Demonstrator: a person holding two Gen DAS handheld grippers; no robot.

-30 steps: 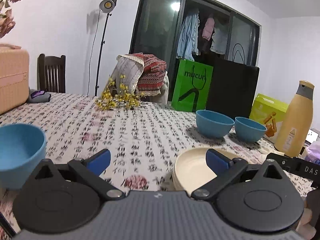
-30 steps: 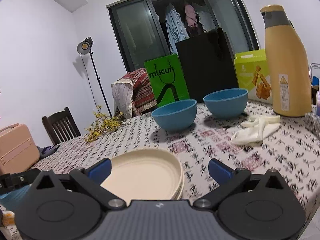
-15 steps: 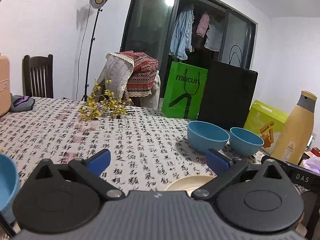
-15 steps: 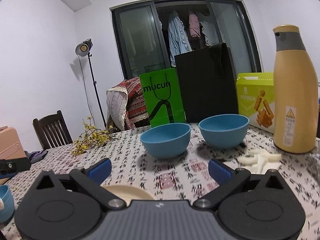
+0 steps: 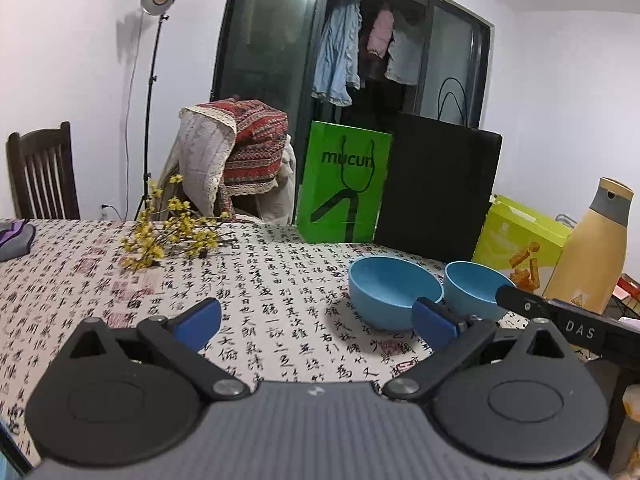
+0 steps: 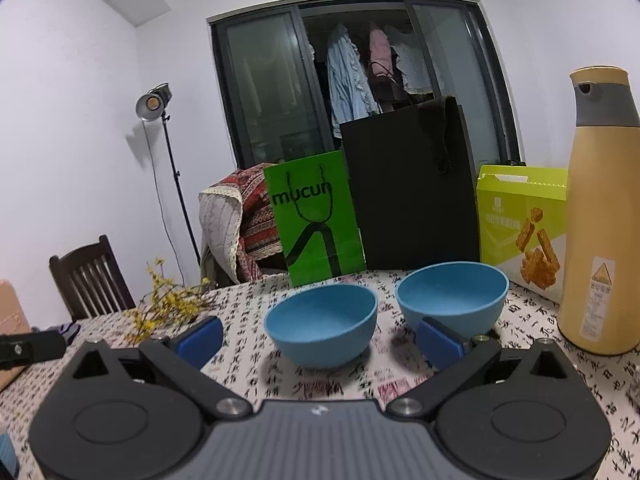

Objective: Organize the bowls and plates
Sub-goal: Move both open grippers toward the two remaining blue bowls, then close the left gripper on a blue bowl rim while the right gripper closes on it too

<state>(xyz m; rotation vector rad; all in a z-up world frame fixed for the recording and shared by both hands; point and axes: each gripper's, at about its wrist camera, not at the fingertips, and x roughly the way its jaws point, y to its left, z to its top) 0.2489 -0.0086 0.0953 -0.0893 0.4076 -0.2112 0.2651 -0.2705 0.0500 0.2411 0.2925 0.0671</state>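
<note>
- Left wrist view: left gripper (image 5: 316, 322) hovers above the table (image 5: 260, 280) with its jaws spread wide apart and nothing between them.
- Two blue bowls stand side by side toward the table's far right edge, almost touching; the near bowl (image 5: 394, 298) sits just ahead of the gripper's right finger, and the far bowl (image 5: 474, 290) is partly hidden behind that finger.
- No plate shows in this view.
- A green bag (image 5: 344, 188) and a black bag (image 5: 436, 192) stand at the far edge behind the bowls, and yellow flowers (image 5: 172, 236) lie toward the far left.
- Right wrist view: right gripper (image 6: 320, 338) is also spread wide and empty, pointed nearly straight at the near bowl (image 6: 322, 326).
- The far bowl (image 6: 452, 296) stands just to its right, with a tan bottle (image 6: 600, 216) near the right edge beyond it.
- Step in hand, as I judge it: the approach to the bowls, likely to nest one in the other; neither is gripped yet.
- Next move calls for bringing one finger inside a bowl's rim and one outside, closing on the wall, then lifting clear of its neighbour without knocking it or the bottle.
</note>
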